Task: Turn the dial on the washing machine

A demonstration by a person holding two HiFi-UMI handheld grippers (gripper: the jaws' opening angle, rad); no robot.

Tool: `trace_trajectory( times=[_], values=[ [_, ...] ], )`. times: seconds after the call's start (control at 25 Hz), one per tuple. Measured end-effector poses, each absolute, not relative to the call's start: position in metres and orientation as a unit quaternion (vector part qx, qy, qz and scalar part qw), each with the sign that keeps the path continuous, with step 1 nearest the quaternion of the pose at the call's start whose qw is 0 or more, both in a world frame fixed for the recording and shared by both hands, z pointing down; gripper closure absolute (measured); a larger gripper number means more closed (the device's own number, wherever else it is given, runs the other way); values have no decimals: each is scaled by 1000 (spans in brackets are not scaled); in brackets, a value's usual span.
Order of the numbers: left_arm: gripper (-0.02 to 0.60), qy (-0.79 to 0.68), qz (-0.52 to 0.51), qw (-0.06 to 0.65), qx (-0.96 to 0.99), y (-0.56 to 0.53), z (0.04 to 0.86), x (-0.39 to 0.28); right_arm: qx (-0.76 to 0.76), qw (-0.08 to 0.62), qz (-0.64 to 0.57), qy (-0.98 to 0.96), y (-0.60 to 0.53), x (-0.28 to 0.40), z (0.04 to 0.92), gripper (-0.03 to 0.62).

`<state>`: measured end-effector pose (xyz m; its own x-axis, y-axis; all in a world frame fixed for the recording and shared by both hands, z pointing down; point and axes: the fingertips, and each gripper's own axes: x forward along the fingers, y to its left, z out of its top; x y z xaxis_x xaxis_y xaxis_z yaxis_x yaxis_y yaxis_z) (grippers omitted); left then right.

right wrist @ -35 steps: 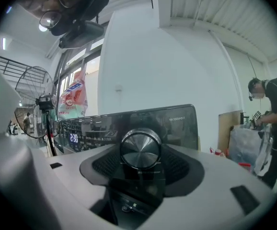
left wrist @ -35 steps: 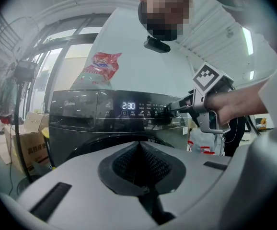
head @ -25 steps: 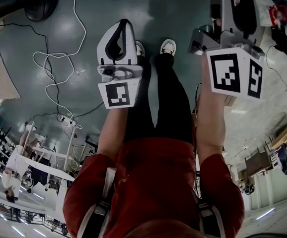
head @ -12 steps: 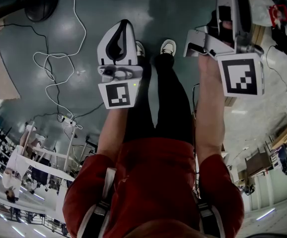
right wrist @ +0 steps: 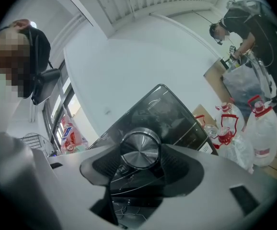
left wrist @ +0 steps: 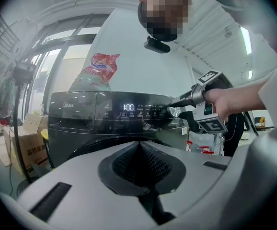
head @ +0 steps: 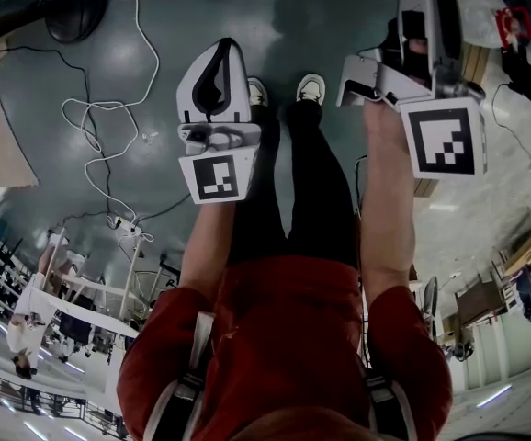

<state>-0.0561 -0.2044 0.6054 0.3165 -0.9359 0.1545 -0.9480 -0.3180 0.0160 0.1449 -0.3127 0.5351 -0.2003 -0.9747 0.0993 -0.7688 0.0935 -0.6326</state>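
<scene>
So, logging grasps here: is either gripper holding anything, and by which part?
The right gripper is shut on the silver dial of the washing machine, jaws on opposite sides of its rim. The left gripper is shut, holding nothing.

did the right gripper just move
Yes. The right gripper, on the dial, has twisted: its marker cube showed two faces, now one, and its body edged left toward the white shoe.

The washing machine (left wrist: 76,138) has a dark control panel (left wrist: 93,116) with the brand name "Midea" at its left end. Its lit display (left wrist: 128,107) reads "1:00". The print on the red bag (left wrist: 98,67) above is too blurred to read.
</scene>
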Motion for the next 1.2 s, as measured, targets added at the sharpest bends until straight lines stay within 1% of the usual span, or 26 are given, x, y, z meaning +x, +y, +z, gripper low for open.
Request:
trace_trajectory(
  times=[0.2, 0.4, 0.88, 1.2],
  values=[
    [572, -581, 57, 52, 810, -205, 600, -49, -602, 193, -307, 711, -314, 153, 531, 326],
    [572, -579, 58, 51, 812, -204, 602, -52, -584, 223, -340, 703, -313, 147, 536, 326],
    [572, -576, 58, 54, 813, -207, 604, -47, -514, 352, -457, 635, -316, 151, 545, 326],
    [572, -574, 59, 54, 815, -204, 603, -47, -504, 357, -460, 638, -314, 147, 545, 323]
  ],
)
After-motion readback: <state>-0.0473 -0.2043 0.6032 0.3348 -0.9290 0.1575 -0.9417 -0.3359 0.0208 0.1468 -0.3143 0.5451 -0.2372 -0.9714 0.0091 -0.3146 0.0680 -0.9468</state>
